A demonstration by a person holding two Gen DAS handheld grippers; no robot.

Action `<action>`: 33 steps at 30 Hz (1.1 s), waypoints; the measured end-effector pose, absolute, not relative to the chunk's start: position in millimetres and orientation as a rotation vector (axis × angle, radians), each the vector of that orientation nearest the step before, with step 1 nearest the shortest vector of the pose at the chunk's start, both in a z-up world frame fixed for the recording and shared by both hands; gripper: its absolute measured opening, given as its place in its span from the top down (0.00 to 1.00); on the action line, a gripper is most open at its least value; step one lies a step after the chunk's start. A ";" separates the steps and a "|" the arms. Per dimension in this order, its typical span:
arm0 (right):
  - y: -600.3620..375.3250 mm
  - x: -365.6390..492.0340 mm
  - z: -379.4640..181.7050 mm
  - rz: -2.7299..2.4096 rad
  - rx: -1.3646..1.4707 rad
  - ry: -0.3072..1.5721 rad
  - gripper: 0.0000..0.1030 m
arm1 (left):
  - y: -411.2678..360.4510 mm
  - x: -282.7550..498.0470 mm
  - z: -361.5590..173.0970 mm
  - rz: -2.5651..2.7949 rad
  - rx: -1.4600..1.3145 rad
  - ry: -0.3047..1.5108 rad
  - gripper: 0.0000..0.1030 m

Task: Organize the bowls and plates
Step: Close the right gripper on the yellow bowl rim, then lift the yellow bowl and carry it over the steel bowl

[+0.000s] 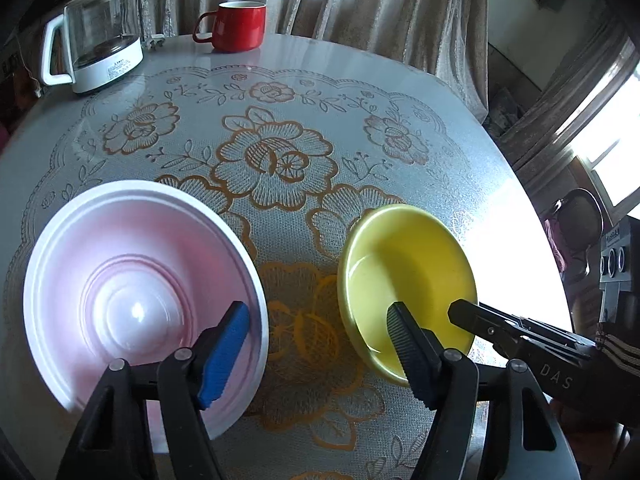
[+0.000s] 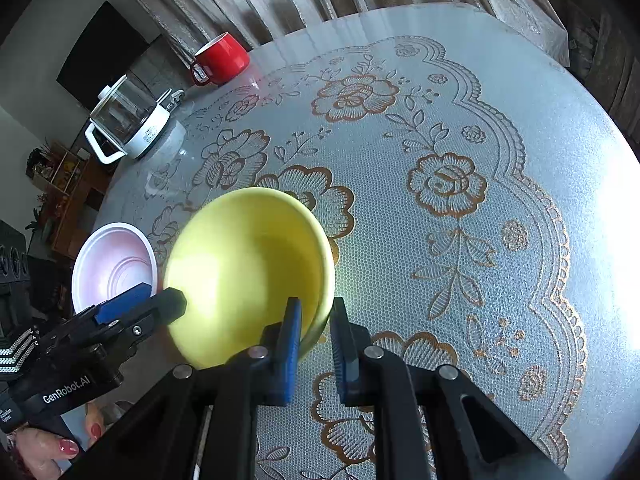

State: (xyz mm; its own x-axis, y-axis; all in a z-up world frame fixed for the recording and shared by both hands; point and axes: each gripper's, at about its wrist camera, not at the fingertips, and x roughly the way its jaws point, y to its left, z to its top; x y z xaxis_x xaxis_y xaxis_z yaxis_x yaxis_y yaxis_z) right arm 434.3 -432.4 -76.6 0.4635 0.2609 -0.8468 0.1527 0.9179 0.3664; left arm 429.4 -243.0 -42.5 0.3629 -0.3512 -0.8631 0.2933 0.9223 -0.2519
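A yellow bowl [image 1: 408, 280] sits tilted at the table's near right; it also shows in the right wrist view [image 2: 244, 272]. My right gripper [image 2: 316, 340] is shut on the yellow bowl's near rim, one finger inside and one outside; it also shows in the left wrist view [image 1: 464, 314]. A white and pink plate [image 1: 136, 288] lies at the near left, and shows in the right wrist view [image 2: 114, 264]. My left gripper [image 1: 316, 344] is open and empty, spread wide between plate and bowl, its left finger over the plate; it shows in the right wrist view [image 2: 154, 306].
A red mug [image 1: 236, 26] and a glass kettle [image 1: 96, 36] with a white base stand at the table's far edge by the curtain. The floral lace tablecloth [image 1: 280, 152] covers the round table. Bright glare falls on the right edge.
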 end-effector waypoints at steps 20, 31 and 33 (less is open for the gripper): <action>-435.6 423.1 -73.0 0.069 0.418 1.086 0.87 | -262.8 417.0 -32.9 -0.462 0.028 1.056 0.43; -439.8 418.1 -75.4 0.065 0.420 1.092 0.87 | -281.2 421.6 -50.3 -0.519 0.048 1.146 0.71; -440.0 417.1 -74.7 0.058 0.415 1.091 0.87 | -280.6 420.1 -49.8 -0.522 0.056 1.143 0.81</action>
State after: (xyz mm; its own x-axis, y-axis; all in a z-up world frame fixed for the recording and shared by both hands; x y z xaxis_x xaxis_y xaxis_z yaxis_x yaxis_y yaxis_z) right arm 417.1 -440.0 -74.7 0.4683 0.2476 -0.8482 0.1559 0.9217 0.3551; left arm 420.1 -280.6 -49.8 0.3094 -0.3667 -0.8774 0.4232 0.8793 -0.2183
